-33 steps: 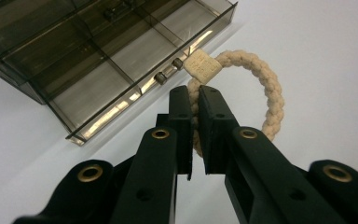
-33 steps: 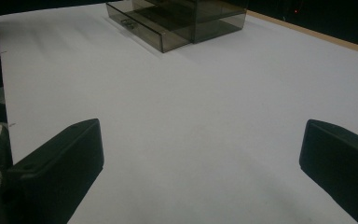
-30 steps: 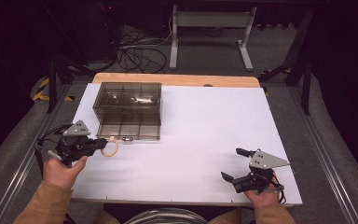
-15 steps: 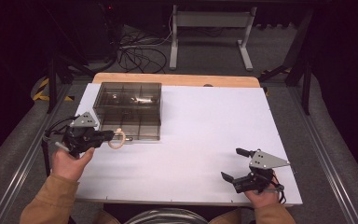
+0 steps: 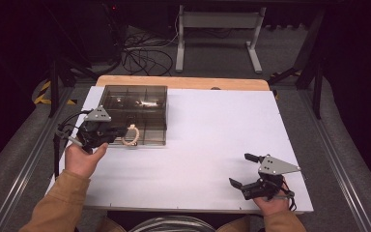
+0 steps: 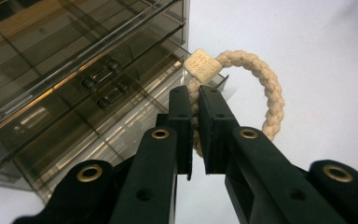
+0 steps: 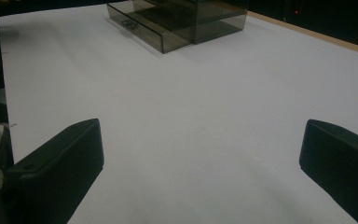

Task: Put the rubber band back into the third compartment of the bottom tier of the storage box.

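A smoky clear plastic drawer box (image 5: 134, 113) stands at the table's far left, with its lowest drawer (image 7: 144, 27) pulled out a little. My left gripper (image 5: 121, 131) is shut on a beige braided rope ring (image 5: 131, 136) and holds it up right at the drawer's front. In the left gripper view the ring (image 6: 256, 88) with its small square tag rises beyond my gripper (image 6: 195, 98), over the drawer's front corner (image 6: 121, 121). My right gripper (image 5: 242, 170) rests open on the table near the front right, nothing between its jaws.
The white tabletop (image 5: 212, 130) has a wooden strip (image 5: 183, 83) along its far edge. Metal rails run down both sides. Cables and a stand's legs (image 5: 217, 29) lie on the dark floor behind.
My left gripper has carried the rope ring up and away from me, from the table's left edge to the front of the drawer box. The right gripper has stayed still.
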